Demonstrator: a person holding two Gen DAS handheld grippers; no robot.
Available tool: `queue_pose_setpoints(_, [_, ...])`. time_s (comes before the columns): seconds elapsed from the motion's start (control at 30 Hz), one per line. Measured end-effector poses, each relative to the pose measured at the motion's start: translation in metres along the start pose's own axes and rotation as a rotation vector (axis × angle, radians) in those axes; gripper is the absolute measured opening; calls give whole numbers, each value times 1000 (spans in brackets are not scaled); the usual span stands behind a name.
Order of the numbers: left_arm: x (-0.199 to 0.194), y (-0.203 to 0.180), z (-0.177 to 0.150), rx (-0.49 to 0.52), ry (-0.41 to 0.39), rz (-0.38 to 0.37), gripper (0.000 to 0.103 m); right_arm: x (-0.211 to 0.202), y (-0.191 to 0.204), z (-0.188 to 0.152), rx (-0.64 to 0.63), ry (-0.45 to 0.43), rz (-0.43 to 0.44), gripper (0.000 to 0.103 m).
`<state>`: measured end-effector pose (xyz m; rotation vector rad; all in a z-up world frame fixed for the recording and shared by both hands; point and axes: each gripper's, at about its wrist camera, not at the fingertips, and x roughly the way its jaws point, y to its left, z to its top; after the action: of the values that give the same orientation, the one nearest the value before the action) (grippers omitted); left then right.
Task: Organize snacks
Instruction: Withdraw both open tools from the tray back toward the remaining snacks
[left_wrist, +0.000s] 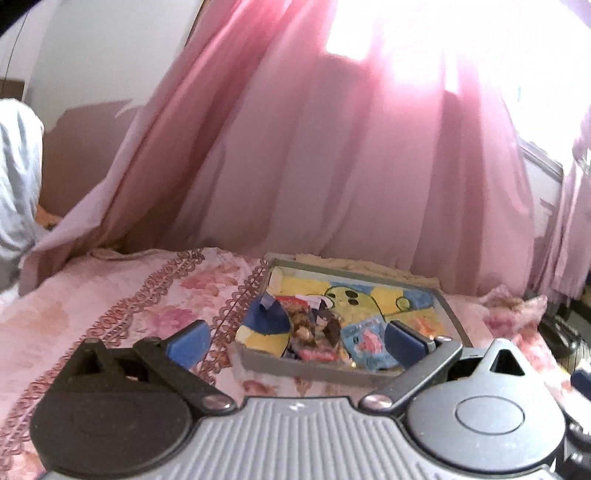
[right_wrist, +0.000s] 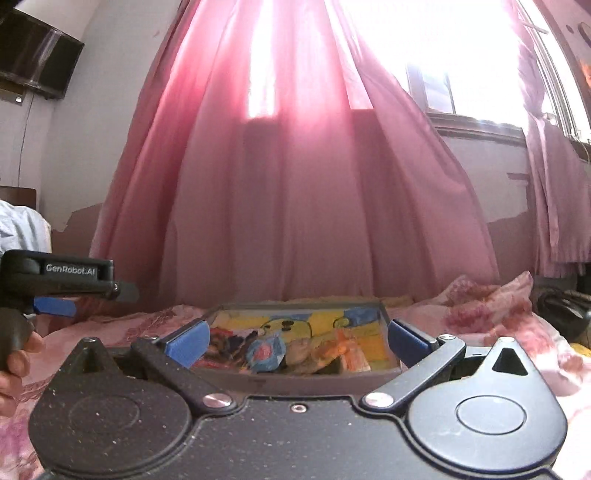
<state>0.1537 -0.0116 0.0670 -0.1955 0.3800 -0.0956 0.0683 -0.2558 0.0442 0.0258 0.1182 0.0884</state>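
Note:
A grey tray (left_wrist: 448, 308) with a yellow and blue cartoon picture on its floor lies on the pink floral bedspread. Several snack packets are piled at its near end, among them a light blue packet (left_wrist: 364, 343) and a dark blue and yellow one (left_wrist: 264, 325). My left gripper (left_wrist: 295, 341) is open, its blue fingertips held apart just before the tray's near rim, nothing between them. In the right wrist view the same tray (right_wrist: 317, 378) sits straight ahead with the blue packet (right_wrist: 266, 350) inside. My right gripper (right_wrist: 297, 341) is open and holds nothing.
Pink curtains (right_wrist: 295, 166) hang behind the bed under a bright window. The left gripper's body (right_wrist: 62, 277), held by a hand (right_wrist: 18, 362), shows at the left of the right wrist view. A black object (right_wrist: 565, 310) lies at the right edge. White cloth (left_wrist: 16, 177) sits far left.

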Motion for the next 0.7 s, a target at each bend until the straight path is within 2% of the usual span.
queue_pose_setpoints(0.2, [-37, 1, -29, 58, -5, 6, 102, -32, 7, -16, -32, 69, 3, 102])
queue_pose_setpoints(0.3, [-52, 5, -46, 70, 25, 10, 102, -42, 12, -22, -29, 114, 10, 102])
queue_pose_setpoints(0.5, [-72, 11, -84, 141, 117, 9, 102, -54, 22, -40, -15, 266, 7, 102])
queue_pose_setpoints(0.7, [-85, 14, -96, 154, 142, 21, 102, -62, 32, -49, -43, 323, 1, 102])
